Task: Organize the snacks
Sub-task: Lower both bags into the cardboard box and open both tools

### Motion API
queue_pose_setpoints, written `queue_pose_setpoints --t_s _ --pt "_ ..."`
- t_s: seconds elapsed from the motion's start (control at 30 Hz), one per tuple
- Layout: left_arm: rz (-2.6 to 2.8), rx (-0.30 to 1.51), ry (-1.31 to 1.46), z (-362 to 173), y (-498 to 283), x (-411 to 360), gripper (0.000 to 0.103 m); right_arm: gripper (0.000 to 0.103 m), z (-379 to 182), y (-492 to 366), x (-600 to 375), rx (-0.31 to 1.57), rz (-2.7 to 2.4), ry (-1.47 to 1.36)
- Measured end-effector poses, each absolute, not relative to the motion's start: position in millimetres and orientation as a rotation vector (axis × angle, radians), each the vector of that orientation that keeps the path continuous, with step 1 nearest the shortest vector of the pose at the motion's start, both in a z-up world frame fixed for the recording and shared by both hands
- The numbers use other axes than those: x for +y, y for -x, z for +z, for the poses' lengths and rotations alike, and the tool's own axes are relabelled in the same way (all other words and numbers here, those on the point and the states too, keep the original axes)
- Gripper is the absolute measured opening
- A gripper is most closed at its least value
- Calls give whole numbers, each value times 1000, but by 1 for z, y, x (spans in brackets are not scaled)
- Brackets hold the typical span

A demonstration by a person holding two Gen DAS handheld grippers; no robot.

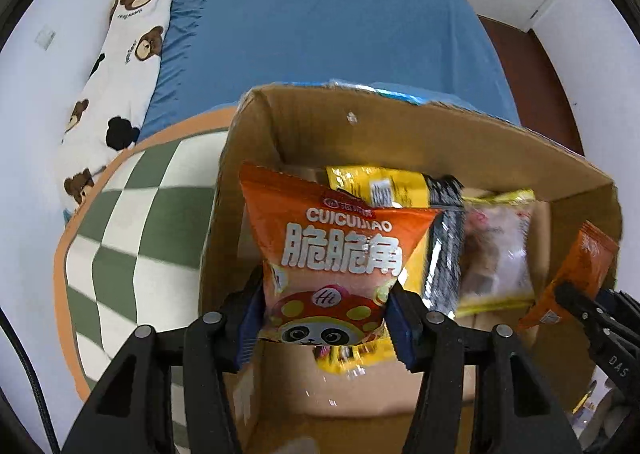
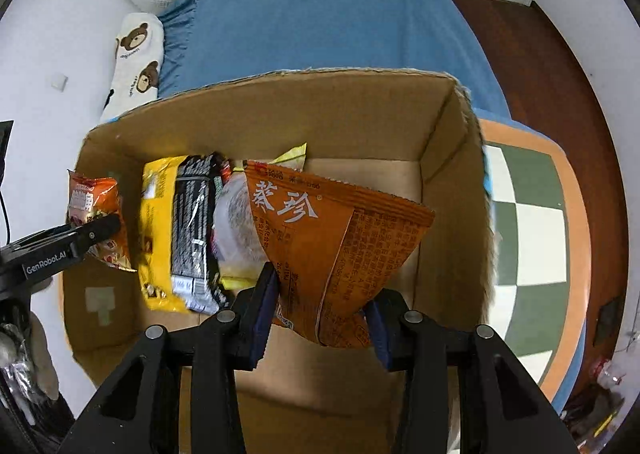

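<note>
My left gripper (image 1: pixel 326 304) is shut on an orange snack bag with a panda (image 1: pixel 332 254) and holds it over the left part of an open cardboard box (image 1: pixel 400 126). My right gripper (image 2: pixel 320 304) is shut on a darker orange bag with white characters (image 2: pixel 340 246) over the box's right part (image 2: pixel 448 182). Inside the box lie a yellow packet (image 2: pixel 158 238), a black packet (image 2: pixel 194 230) and a clear-fronted packet (image 2: pixel 234 222). The left gripper with its bag (image 2: pixel 94 222) shows at the left of the right wrist view; the right gripper's bag (image 1: pixel 576 274) shows at the right of the left wrist view.
The box stands on a green-and-white checkered cushion with an orange border (image 1: pixel 120 238) on a bed with a blue sheet (image 1: pixel 340 22). A white bear-print bolster (image 1: pixel 124 66) lies along the wall. Dark wooden floor (image 2: pixel 560 74) lies to the right.
</note>
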State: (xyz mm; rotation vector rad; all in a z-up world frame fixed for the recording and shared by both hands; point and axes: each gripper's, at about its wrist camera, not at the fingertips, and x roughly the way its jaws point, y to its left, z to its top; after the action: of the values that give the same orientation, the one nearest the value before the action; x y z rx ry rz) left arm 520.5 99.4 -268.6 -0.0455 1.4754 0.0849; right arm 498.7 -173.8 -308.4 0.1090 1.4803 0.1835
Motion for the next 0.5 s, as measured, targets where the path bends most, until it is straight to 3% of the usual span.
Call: queue_pose_setpoints --t_s 0.07,0.1,0.5 --pt "58 1501 73 -278 -527 102 70 73 -309 -502 -172 1464 161 -96" --pt "51 1508 86 -280 -529 101 71 79 -309 -502 -171 1464 154 -90" --pt "85 1430 74 -264 -507 90 71 85 -290 -482 -176 1379 107 -118"
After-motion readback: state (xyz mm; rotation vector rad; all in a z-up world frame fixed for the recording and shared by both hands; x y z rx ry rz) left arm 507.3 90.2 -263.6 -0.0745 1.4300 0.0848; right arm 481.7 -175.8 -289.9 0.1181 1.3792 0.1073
